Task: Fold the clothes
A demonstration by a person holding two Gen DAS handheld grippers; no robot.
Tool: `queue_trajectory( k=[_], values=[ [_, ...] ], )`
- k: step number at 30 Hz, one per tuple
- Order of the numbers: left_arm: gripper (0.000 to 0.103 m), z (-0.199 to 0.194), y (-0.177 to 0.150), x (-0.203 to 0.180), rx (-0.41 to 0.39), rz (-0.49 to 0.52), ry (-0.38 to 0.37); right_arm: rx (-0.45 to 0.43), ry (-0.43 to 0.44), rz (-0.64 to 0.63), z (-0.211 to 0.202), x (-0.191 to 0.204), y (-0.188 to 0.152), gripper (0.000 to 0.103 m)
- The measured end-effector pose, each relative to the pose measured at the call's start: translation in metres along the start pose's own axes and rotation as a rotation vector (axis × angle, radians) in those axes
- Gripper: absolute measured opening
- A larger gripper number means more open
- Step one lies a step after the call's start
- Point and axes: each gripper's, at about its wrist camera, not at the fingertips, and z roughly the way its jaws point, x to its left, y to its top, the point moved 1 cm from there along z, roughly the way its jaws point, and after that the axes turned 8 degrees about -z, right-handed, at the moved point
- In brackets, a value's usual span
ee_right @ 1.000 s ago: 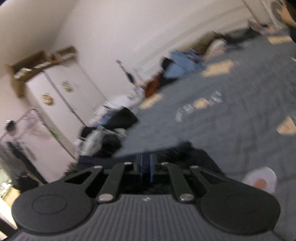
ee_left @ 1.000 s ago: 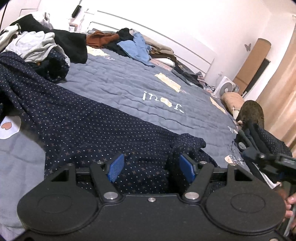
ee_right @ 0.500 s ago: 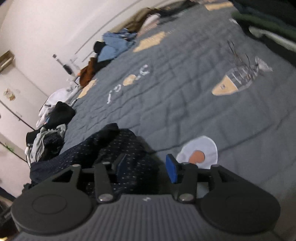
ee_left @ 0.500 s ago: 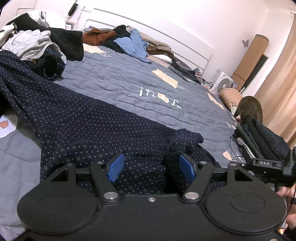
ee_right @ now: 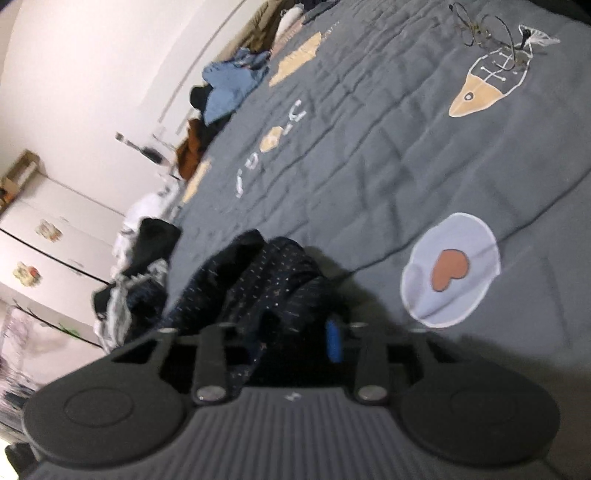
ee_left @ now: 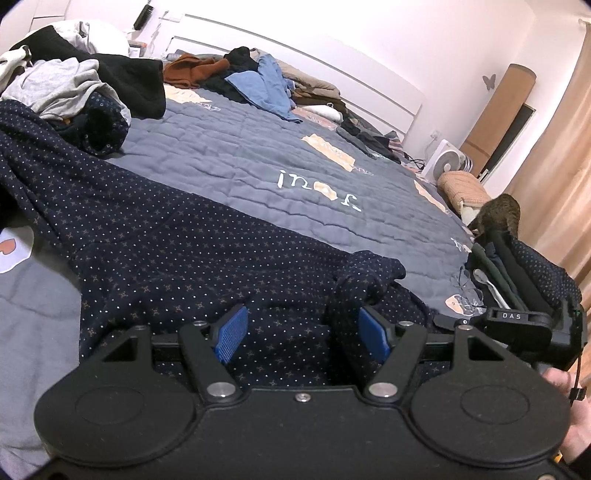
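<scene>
While clothes heaps (ee_left: 85, 85) crowd the bed (ee_left: 258, 155) — folded stack (ee_left: 517, 273) sits nearby.

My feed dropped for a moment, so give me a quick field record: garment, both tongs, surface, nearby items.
garment: navy dotted garment, spread flat across the bed, one bunched end near the tongs
left tongs: open, low over the garment, pads not closed on fabric
right tongs: open, garment fabric bunched between the fingers; view blurred
surface: grey quilted bedspread
nearby: folded clothes stack to the right; unfolded clothes pile far left; eyeglasses on the bedspread
</scene>
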Motion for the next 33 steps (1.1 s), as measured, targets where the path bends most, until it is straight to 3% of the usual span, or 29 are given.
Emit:
queue_trajectory(
  k=[6,17,31,33],
  values=[
    [0.066,-0.001,0.001,0.002,-0.007,-0.006,0.004,-0.110,0.117,0.041,-0.017,0.009,0.007,0.009],
    [0.066,-0.008,0.006,0.007,-0.041,-0.028,0.012,-0.418,0.327,-0.139,-0.083,0.060,0.022,0.008],
    [0.066,-0.023,0.030,0.030,-0.111,-0.112,0.039,-0.055,0.439,-0.641,-0.043,0.133,-0.025,0.009],
    [0.066,-0.027,0.034,0.037,-0.126,-0.135,0.053,0.071,0.439,-0.727,-0.027,0.145,-0.049,0.009]
  ],
)
